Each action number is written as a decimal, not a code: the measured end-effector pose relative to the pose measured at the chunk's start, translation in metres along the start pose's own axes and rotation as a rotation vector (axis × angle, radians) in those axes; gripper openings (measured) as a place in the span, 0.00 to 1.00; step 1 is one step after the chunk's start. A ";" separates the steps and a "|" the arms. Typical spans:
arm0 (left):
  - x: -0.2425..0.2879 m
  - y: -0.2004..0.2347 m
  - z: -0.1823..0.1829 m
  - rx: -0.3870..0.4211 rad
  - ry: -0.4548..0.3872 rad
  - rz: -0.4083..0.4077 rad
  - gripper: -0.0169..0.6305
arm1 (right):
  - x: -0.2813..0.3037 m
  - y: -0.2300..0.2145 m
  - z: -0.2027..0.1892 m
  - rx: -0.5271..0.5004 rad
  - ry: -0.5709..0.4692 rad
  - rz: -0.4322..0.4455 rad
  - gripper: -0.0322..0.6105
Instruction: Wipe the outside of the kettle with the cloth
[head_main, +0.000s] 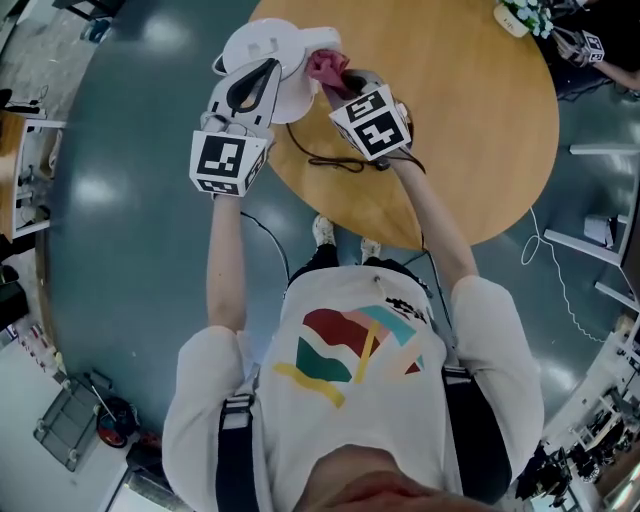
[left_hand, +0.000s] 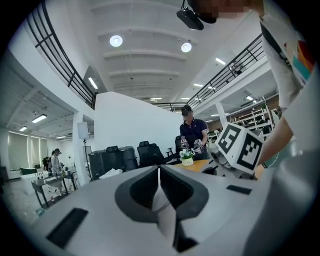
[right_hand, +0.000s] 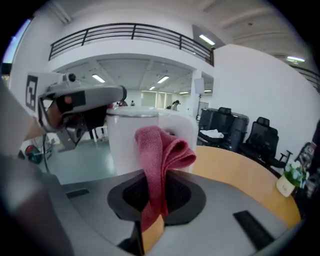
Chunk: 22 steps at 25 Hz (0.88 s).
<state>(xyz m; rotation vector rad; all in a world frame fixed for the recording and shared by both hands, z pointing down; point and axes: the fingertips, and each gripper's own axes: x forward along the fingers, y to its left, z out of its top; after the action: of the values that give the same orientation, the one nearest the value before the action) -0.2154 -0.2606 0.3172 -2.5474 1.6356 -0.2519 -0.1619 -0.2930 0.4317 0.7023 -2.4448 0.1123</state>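
Observation:
A white kettle (head_main: 268, 52) stands near the edge of the round wooden table (head_main: 470, 130). My left gripper (head_main: 250, 92) reaches over its top from the left, shut with a thin white strip of the kettle pinched between its pads (left_hand: 160, 187). My right gripper (head_main: 338, 82) is shut on a folded pink-red cloth (head_main: 328, 65). In the right gripper view the cloth (right_hand: 160, 147) sticks up out of the jaws right in front of the kettle (right_hand: 125, 140), close to its side. The left gripper (right_hand: 82, 100) shows there at the kettle's top left.
A black cable (head_main: 330, 160) lies on the table just behind my right gripper. A small flower pot (head_main: 520, 15) stands at the table's far side, where another person (left_hand: 192, 132) holds grippers. Office chairs and desks (right_hand: 250, 132) stand beyond the table.

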 end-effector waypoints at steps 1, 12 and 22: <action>-0.001 -0.001 -0.001 0.008 0.003 -0.004 0.09 | 0.001 -0.001 0.005 0.036 -0.023 -0.028 0.12; -0.004 -0.004 -0.007 0.040 0.008 -0.037 0.09 | 0.044 -0.015 -0.012 0.160 0.039 -0.140 0.12; -0.007 0.000 -0.009 0.008 -0.026 -0.042 0.09 | 0.063 -0.006 -0.043 0.176 0.128 -0.121 0.12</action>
<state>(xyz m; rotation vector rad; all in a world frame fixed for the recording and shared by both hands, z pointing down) -0.2201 -0.2540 0.3252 -2.5709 1.5700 -0.2272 -0.1806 -0.3169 0.5017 0.8897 -2.2837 0.3180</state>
